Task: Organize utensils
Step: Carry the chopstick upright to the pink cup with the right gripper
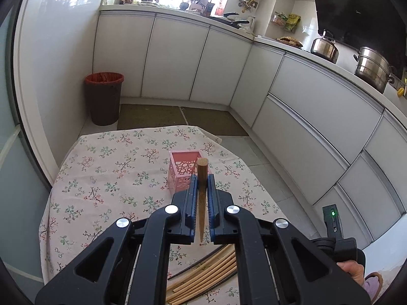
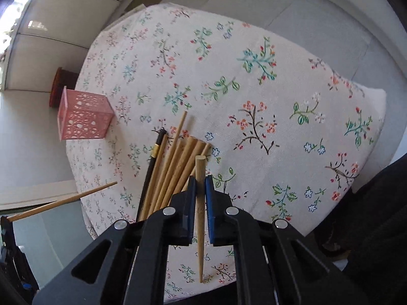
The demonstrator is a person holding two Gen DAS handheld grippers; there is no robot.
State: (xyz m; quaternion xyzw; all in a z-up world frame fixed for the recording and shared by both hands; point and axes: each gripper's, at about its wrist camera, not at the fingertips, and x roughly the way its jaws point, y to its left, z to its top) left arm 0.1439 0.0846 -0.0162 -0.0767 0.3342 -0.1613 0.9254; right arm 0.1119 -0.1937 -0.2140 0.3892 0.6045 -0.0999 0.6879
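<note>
Clearly, one wooden chopstick [image 1: 202, 178] stood clamped between the blue pads of my left gripper [image 1: 202, 181], its thick blunt end pointing forward and its thin tip back toward the camera. Just beyond that blunt end sat the pink perforated holder [image 1: 184, 171], upright on the floral tablecloth [image 1: 106, 167]. A second wooden chopstick [image 2: 200, 185] was pinched the same way in my right gripper [image 2: 200, 184], thick end forward, tip trailing below the jaws. Beside it, to the left in the right wrist view, lay the loose bundle of bamboo chopsticks [image 2: 175, 167] on the cloth, with one black chopstick [image 2: 151, 162] bearing a gold band along its left edge. The same bundle [image 1: 203, 274] showed under my left gripper in the left wrist view. Farther off, a dark waste bin [image 1: 104, 97] with a red liner stood on the floor against white cabinets [image 1: 203, 61]; a kettle [image 1: 325, 47] and a steel steamer pot [image 1: 374, 68] rested on the counter.
</note>
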